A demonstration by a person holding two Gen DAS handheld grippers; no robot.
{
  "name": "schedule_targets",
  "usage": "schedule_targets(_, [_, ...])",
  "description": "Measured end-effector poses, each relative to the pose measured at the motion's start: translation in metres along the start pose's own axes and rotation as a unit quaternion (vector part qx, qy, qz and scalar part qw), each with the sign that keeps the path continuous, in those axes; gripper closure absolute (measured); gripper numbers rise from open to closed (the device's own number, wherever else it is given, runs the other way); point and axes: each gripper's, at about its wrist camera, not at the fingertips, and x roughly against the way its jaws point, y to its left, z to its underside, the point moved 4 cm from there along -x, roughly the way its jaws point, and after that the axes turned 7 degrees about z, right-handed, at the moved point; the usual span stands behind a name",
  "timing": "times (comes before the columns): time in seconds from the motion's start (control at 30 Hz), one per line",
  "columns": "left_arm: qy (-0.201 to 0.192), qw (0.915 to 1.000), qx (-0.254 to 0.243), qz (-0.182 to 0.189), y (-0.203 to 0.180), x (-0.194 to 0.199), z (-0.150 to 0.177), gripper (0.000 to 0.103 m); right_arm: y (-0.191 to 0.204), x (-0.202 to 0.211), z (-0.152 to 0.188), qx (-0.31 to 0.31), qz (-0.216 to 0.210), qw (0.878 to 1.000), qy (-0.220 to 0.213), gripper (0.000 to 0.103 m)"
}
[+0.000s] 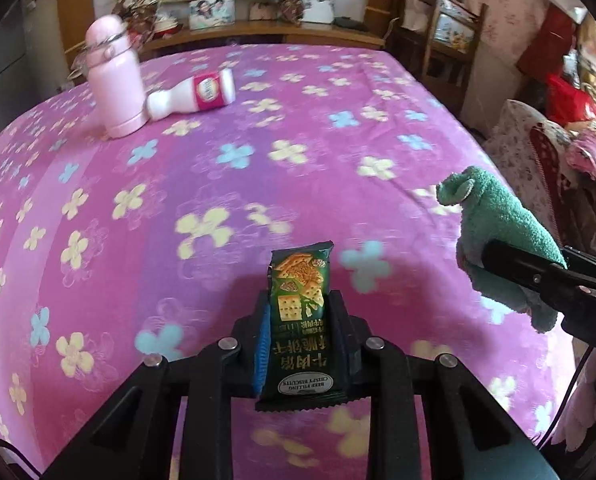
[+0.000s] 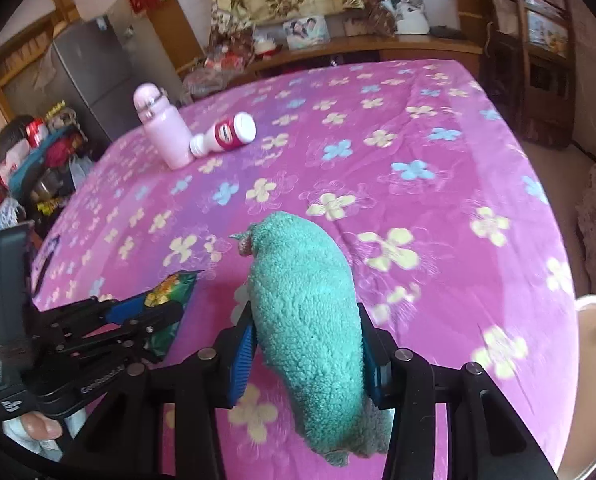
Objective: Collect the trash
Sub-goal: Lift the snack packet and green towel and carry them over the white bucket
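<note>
My left gripper (image 1: pixel 300 312) is shut on a dark green biscuit packet (image 1: pixel 300 320) and holds it above the pink flowered bed cover (image 1: pixel 257 168). My right gripper (image 2: pixel 306 340) is shut on a teal fluffy cloth (image 2: pixel 306 312), also above the bed. The right gripper with the cloth (image 1: pixel 498 232) shows at the right of the left wrist view. The left gripper with the packet (image 2: pixel 165 300) shows at the lower left of the right wrist view. A small white bottle with a pink label (image 1: pixel 195 96) lies on its side at the far left of the bed.
A pale pink flask (image 1: pixel 113 80) stands upright beside the lying bottle, touching its neck. A wooden headboard shelf (image 1: pixel 265 32) with photos runs behind the bed. A wooden rack (image 1: pixel 438 28) stands at the far right. A grey fridge (image 2: pixel 93 72) and piled clutter (image 2: pixel 37 160) stand left of the bed.
</note>
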Motion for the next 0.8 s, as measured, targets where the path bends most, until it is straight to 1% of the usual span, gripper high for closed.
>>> schedule_targets(0.17, [-0.012,0.9993,-0.025,0.024,-0.038,0.01,-0.002,0.075,-0.026,0.03,0.012,-0.036,0.009,0.999,-0.02,0.055])
schedule_targets(0.43, [-0.019,0.9962,-0.067,0.051,-0.103,0.012,-0.008,0.075,-0.074,0.069,0.028,-0.065,0.059,0.995,-0.047,0.055])
schedule_targets(0.8, [-0.013,0.986,-0.135,0.098,-0.205,-0.01,-0.01,0.075,-0.163,0.105,0.06,-0.135,0.12,0.982,-0.059,0.055])
